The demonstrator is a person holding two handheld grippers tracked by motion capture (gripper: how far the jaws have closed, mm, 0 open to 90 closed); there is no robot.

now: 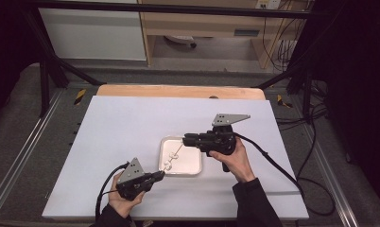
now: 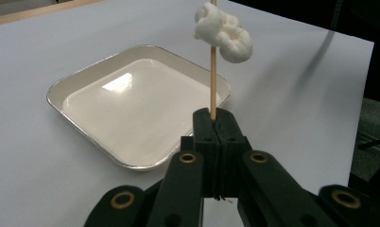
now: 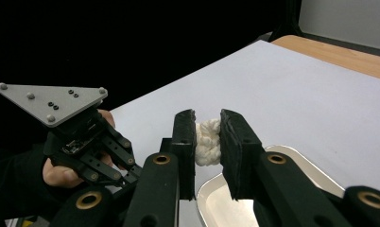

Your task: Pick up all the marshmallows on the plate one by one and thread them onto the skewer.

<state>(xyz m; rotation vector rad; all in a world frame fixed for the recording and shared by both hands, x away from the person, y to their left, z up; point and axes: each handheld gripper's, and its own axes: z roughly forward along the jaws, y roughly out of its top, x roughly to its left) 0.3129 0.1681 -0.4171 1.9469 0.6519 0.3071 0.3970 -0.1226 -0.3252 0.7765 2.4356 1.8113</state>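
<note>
My left gripper is shut on the lower end of a thin wooden skewer. The skewer slants up over a shallow white tray. White marshmallow pieces are threaded on the stick. My right gripper comes in from the right, level, near the skewer's far tip. Its pads press on another white marshmallow. Whether the tip is inside that piece, I cannot tell.
The tray sits on a white sheet that covers a wooden table. In the right gripper view the left gripper's grey plate and the hand under it are at the left. A black frame and cables border the table.
</note>
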